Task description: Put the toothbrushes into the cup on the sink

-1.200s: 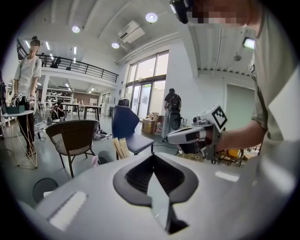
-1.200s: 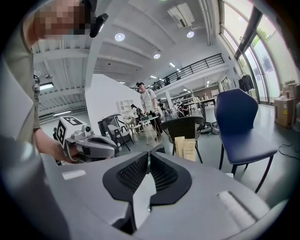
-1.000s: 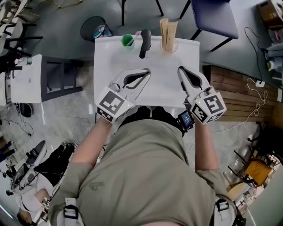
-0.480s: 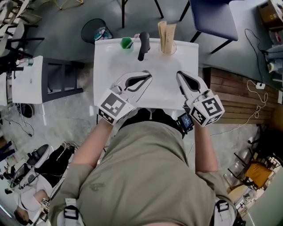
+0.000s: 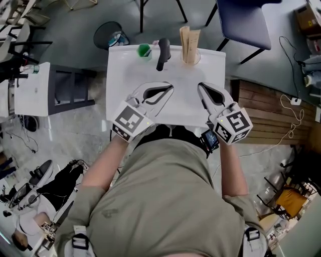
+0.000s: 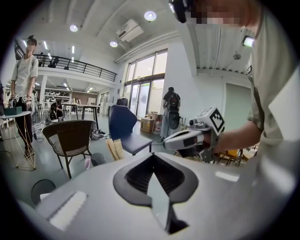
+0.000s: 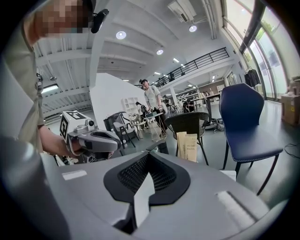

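A white sink top [image 5: 130,75] lies in front of me in the head view. At its back edge stand a green cup [image 5: 144,49], a black faucet [image 5: 163,50] and a clear glass [image 5: 192,54] holding beige toothbrush packs [image 5: 189,36]. My left gripper [image 5: 169,86] hovers over the near middle of the sink, shut and empty. My right gripper [image 5: 199,85] hangs beside it on the right, also shut with nothing in it. The left gripper view shows shut jaws, the packs [image 6: 114,149] far off and the right gripper [image 6: 192,137]. The right gripper view shows the packs [image 7: 187,146] too.
A blue chair [image 5: 246,15] stands behind the sink at the right, a round bin [image 5: 108,34] behind it at the left. A white side table [image 5: 30,90] is to the left and a wooden platform [image 5: 266,108] to the right.
Both grippers have drifted a little toward each other and stay shut. The things on the sink have not moved.
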### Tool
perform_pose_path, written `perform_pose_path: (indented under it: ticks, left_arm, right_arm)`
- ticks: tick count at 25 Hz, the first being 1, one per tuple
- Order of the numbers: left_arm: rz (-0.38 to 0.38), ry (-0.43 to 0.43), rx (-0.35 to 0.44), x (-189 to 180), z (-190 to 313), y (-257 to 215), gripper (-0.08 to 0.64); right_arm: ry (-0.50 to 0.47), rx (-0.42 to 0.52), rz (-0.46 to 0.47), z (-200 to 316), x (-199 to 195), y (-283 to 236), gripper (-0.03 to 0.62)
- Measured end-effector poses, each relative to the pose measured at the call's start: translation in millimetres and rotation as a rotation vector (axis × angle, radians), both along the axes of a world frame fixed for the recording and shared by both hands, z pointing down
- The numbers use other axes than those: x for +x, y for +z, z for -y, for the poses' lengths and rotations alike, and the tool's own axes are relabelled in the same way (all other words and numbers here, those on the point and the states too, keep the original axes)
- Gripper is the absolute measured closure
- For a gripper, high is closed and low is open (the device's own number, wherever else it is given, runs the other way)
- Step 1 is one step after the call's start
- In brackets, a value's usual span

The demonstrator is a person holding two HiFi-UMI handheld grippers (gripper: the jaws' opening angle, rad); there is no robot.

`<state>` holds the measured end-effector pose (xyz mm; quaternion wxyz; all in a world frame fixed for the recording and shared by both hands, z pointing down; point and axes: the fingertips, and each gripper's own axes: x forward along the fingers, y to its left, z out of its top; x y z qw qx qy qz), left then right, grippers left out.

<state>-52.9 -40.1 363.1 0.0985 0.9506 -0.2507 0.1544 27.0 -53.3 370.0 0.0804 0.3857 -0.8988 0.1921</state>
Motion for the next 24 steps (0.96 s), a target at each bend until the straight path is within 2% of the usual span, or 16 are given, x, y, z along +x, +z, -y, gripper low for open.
perform_pose_path:
  ticks: [24]
  left_arm:
    - [-0.008, -0.017, -0.002, 12, 9, -2, 0.554]
  right_arm:
    - [-0.005, -0.002, 0.000, 6, 11, -1, 0.581]
